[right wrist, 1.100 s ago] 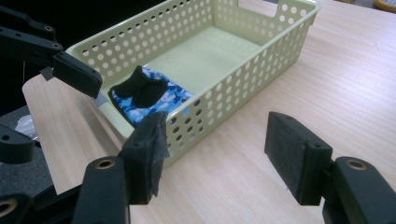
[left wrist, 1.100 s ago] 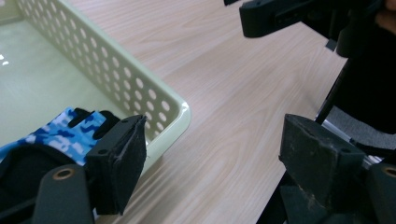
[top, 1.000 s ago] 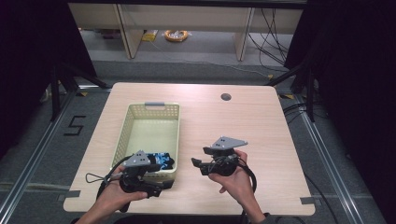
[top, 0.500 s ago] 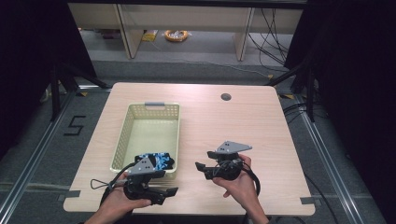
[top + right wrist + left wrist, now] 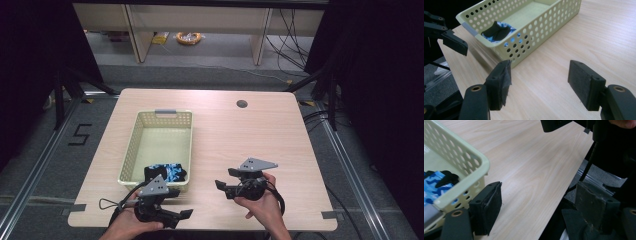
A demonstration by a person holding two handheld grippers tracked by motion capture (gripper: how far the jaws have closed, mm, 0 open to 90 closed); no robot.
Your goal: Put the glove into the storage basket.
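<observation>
Jaws of both the left gripper (image 5: 186, 214) and right gripper (image 5: 221, 178) stand released and empty, and I judge the blue camouflage cloth (image 5: 167, 173) in the basket (image 5: 131, 150) light, soft and best pinched at a raised fold.

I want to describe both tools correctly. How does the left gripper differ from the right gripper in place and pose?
The left gripper sits at the table's near edge, just in front of the basket; the right gripper sits farther in, over bare wood beside the basket. In the high view, the left gripper points right, while the right gripper points left, toward the basket. Both are hand-held, open and empty, with a grey plate on top.
</observation>
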